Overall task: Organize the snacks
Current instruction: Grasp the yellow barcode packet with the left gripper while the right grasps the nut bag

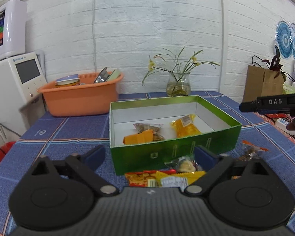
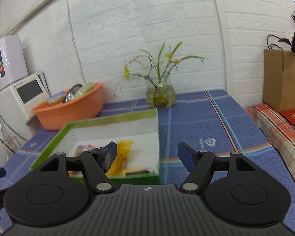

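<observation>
1. Black plastic up front: the left gripper [image 1: 149,155] has its jaws spread wide with nothing pinched, hanging over a little heap of snack packets [image 1: 163,177] on the blue checked tablecloth [image 1: 68,125].
2. Same deal on the right gripper [image 2: 146,153], jaws wide and empty, sitting at the near right corner of the box.
3. Just past the heap is the green box [image 1: 173,149], open top, white inside. It's got an orange packet [image 1: 138,137], a clear one [image 1: 149,127] touching it, and a yellow one [image 1: 186,127] off to the right.
4. One more clear packet [image 1: 251,150] lies on the cloth right of the box.
5. Further back: orange basin [image 1: 80,98] with dishes, glass vase [image 1: 178,85] with flowers, then the white brick wall [image 1: 147,29].
</observation>
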Tool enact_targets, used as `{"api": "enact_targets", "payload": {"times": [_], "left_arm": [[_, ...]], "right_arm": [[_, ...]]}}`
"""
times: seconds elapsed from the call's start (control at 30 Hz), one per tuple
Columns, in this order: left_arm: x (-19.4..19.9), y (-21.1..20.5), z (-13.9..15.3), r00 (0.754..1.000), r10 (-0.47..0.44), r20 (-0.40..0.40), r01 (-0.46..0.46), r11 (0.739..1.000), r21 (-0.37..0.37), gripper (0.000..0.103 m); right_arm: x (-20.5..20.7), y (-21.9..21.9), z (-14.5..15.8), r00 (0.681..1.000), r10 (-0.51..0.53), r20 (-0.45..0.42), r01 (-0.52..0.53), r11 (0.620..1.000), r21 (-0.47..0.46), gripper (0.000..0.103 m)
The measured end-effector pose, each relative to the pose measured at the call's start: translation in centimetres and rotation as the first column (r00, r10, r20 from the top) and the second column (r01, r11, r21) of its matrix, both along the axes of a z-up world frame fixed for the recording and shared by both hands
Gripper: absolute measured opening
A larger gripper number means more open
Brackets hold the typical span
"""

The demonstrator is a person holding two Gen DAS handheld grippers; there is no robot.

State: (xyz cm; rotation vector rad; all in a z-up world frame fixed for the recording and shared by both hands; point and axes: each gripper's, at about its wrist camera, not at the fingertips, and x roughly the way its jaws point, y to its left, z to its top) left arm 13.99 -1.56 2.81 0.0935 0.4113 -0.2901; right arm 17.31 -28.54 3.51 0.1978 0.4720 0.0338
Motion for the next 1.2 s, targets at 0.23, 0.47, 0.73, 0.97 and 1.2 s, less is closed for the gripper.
{"api": "enact_targets", "payload": {"times": [0.23, 0.47, 0.73, 0.97, 1.2], "left_arm": [[-2.1, -4.6, -3.6, 0.999, -0.031, 0.04, 0.02, 0.965, 0.263, 0.103], [-0.9, -4.3, -6.2, 0.986, -0.097, -0.136, 0.118, 0.981, 0.153, 0.103], [-0.5, -2.0, -6.1, 0.974, -0.121, -0.194, 0.119, 0.993, -0.02, 0.061], [-1.9, -0.5, -5.4, 0.979, -0.081, -0.19, 0.075, 0.997, -0.036, 0.059], [-4.9, 4.0, -3.7, 0.987, 0.015, -0.158, -0.025, 0.997, -0.066, 0.059]], "right_arm": [[-3.7, -2.2, -4.9, 0.981, -0.128, -0.143, 0.152, 0.974, 0.169, 0.103], [-2.4, -0.8, -7.1, 0.973, -0.124, -0.196, 0.171, 0.954, 0.245, 0.103], [-2.2, 2.2, -7.6, 0.987, -0.058, -0.149, 0.061, 0.998, 0.014, 0.087], [-3.2, 0.9, -7.7, 0.989, -0.064, -0.134, 0.076, 0.993, 0.087, 0.086], [-6.8, 1.1, -6.0, 0.993, -0.105, -0.06, 0.11, 0.989, 0.097, 0.087]]}}
